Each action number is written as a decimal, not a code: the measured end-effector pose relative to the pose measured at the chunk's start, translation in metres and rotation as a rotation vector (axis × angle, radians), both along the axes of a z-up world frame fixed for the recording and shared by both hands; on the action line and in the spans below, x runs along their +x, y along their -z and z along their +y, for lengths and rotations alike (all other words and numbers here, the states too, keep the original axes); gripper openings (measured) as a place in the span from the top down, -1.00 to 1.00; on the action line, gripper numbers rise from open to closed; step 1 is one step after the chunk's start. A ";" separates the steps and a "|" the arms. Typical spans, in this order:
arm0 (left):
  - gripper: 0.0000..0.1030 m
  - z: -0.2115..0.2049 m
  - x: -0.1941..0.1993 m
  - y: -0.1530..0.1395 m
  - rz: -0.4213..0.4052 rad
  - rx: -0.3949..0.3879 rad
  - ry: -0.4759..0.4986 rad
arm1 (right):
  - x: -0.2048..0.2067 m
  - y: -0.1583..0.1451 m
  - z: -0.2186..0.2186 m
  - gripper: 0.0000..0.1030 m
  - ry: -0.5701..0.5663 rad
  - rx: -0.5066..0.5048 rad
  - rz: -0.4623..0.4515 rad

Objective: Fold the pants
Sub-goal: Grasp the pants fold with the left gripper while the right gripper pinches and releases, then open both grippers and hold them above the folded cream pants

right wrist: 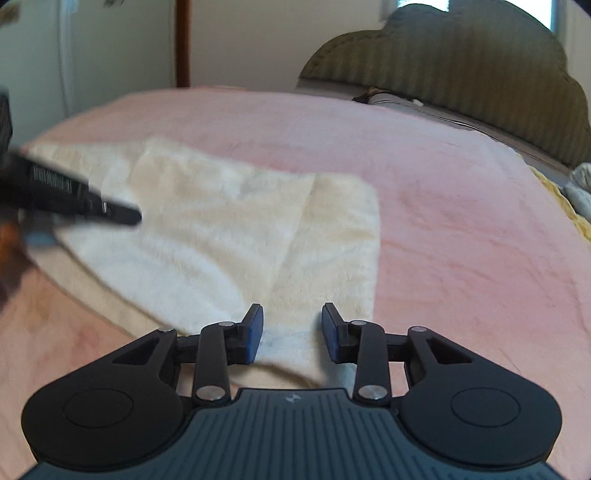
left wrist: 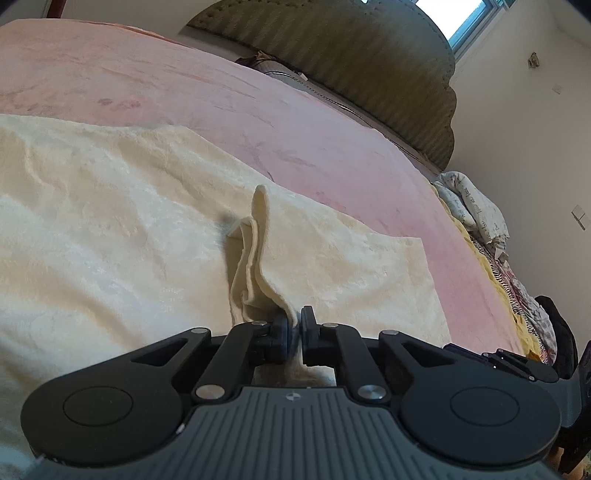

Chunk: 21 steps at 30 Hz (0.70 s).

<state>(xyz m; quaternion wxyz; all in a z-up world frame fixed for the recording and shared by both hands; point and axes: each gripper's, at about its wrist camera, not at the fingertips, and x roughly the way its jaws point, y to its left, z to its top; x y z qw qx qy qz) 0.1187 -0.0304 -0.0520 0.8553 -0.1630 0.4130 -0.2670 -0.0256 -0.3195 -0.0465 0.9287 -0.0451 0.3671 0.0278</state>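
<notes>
On the pink bedspread (left wrist: 332, 140) we have the cream fleece pants (left wrist: 110, 229) spread flat, filling the left and centre of the left wrist view; left gripper (left wrist: 294, 334) is pinched tight on a raised fold of that fabric, pads nearly together with the cloth squeezed between and a ridge of it standing up just ahead of the fingertips; the rest of the pants lies flat around the pinch; only this view shows the grip detail, plus a pile of patterned laundry (left wrist: 476, 218) at the bed's right edge and a window (left wrist: 469, 18) top right; right wrist view is motion-blurred but gives the wider layout: pants (right wrist: 229, 229) lie as a pale sheet across the bedspread (right wrist: 461, 221), one straight edge on the right side; right gripper (right wrist: 291, 332) has its jaws wide apart, blue pads (right wrist: 255, 334) visible, nothing between them, sitting over the near edge of the fabric; we cannot tell if it touches; left gripper (right wrist: 74, 199) shows here only as a dark blurred bar at far left over the pants, state unreadable from this side; padded green headboard (right wrist: 461, 62) appears in both views, behind the bed.
</notes>
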 end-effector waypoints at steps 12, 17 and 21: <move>0.33 -0.035 0.035 -0.034 -0.131 0.092 0.035 | 0.021 -0.021 0.032 -0.98 0.112 0.058 -0.087; 0.33 -0.044 0.035 -0.016 -0.161 0.176 0.039 | 0.037 0.006 0.066 -1.00 0.084 -0.135 -0.023; -0.03 -0.031 0.019 -0.028 -0.231 0.206 0.009 | 0.028 -0.002 0.058 -1.00 0.109 -0.098 -0.032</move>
